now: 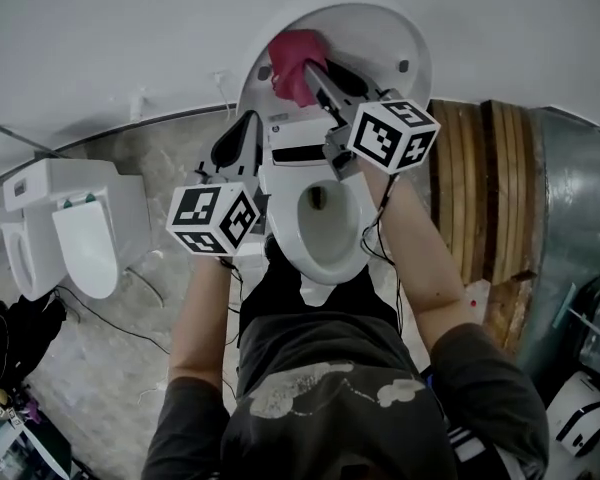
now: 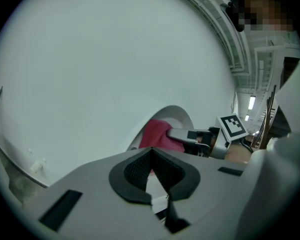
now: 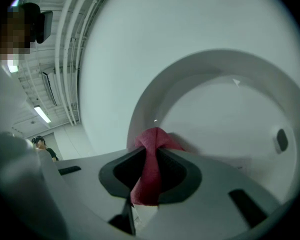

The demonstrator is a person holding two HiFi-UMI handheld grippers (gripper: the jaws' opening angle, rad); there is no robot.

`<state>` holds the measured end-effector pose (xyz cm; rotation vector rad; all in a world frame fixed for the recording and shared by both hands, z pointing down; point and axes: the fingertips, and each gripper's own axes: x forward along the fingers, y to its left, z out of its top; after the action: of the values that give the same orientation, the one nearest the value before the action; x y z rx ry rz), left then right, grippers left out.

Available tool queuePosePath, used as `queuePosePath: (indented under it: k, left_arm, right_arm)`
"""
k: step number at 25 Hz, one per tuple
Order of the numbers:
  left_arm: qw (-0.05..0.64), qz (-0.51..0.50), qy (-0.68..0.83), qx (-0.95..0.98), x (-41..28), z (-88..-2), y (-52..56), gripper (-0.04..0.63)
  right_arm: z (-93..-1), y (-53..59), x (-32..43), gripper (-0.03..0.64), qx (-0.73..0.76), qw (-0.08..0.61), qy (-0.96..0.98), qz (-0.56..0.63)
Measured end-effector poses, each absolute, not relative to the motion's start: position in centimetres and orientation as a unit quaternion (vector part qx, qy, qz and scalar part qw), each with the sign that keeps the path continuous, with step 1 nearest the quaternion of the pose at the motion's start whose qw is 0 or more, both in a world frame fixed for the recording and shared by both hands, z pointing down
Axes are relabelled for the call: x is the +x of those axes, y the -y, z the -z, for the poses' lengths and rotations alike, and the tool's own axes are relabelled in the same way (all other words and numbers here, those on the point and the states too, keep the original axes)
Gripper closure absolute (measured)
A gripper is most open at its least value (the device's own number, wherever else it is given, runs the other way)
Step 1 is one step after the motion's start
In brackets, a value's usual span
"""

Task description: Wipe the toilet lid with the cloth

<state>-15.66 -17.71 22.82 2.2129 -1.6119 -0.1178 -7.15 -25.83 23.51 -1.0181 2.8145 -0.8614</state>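
Cloth (image 3: 149, 176) pinched in closed right gripper (image 3: 151, 154), raised toilet lid (image 3: 230, 114) just ahead | left gripper (image 2: 152, 156) closed, empty | tip: press cloth flat, overlap strokes

head view looks steeply down; both gripper views closely face the toilet lid (image 3: 225, 109), seemingly sharing the cloth (image 3: 152, 144)
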Motion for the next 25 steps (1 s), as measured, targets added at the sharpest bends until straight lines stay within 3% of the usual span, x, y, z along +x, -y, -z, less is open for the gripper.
queuePosePath:
  k: [10, 25]
  left_arm:
    - [0.201, 0.039, 0.563, 0.801, -16.2, -22.8, 18.9, 0.589]
    - [0.204, 0.014, 0.544, 0.814, -8.2, -22.7, 19.3, 0.588]
  right_arm:
    - [-20.6, 29.5, -6.1, 0.549, -0.358, 0.053, -0.894, 0.265]
    - [-21.8, 30.8, 6.3, 0.549, -0.437, 0.111, -0.836, 0.311]
